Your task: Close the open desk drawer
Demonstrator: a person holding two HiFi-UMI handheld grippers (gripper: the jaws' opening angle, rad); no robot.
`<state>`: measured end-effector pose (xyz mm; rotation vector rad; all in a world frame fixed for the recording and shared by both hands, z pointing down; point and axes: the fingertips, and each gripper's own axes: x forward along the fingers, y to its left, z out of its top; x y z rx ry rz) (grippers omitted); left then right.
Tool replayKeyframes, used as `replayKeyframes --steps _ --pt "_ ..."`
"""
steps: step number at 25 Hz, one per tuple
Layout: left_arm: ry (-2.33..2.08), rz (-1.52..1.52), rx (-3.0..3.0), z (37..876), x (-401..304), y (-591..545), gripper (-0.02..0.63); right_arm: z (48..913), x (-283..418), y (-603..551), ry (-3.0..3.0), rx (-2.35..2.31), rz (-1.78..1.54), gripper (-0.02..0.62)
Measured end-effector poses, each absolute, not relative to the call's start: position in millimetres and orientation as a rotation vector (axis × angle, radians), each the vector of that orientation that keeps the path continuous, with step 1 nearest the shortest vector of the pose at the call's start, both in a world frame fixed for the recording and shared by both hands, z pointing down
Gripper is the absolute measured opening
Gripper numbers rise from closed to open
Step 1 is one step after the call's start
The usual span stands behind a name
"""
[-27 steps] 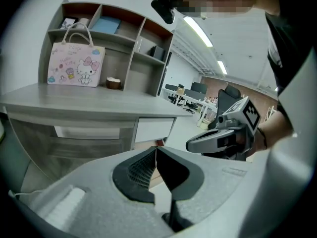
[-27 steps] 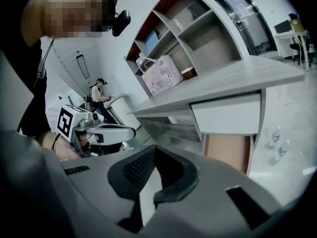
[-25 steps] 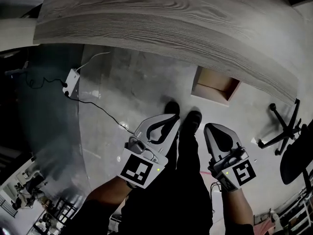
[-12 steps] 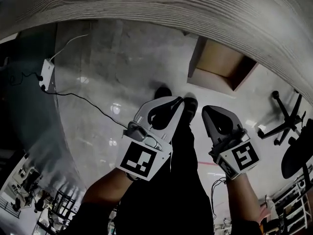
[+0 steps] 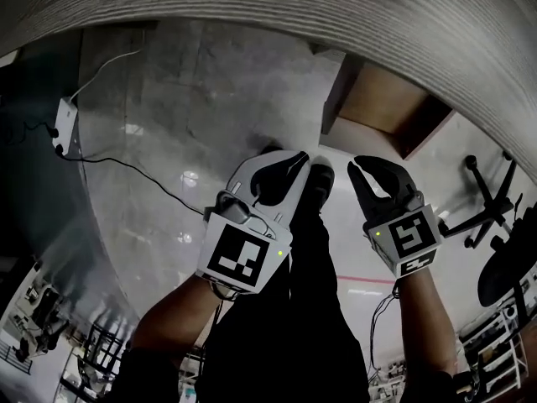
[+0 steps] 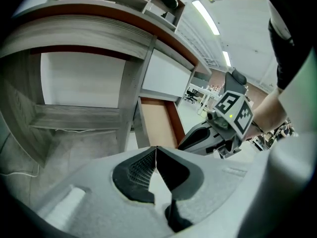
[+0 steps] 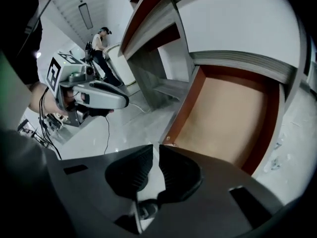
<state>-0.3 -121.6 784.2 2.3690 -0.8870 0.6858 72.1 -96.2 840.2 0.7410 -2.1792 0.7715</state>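
Drawer (image 5: 379, 106) open, both grippers short of it.
My left gripper (image 5: 304, 159) is closed and empty; my right gripper (image 5: 356, 164) just cracked open, nothing in it.

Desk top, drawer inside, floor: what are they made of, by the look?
Desk top: grey wood-grain laminate or veneer, matte, streaked grain lines. Drawer inside: smooth tan board, likely fibreboard, reddish-brown rim. Floor: polished concrete or tile, glossy, mirrors lights.
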Motion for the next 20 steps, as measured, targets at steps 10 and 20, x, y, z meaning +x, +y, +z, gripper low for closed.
replayKeyframes --steps 10,20 --pt "-0.874 0.730 2.313 819.8 -6.7 -119.1 0.009 886.4 81.0 -89.1 -2.000 0.479 0.280 0.126" --pt "-0.862 0.728 2.313 815.0 1.8 -116.7 0.009 916.6 99.0 -90.9 -1.821 0.440 0.065 0.125"
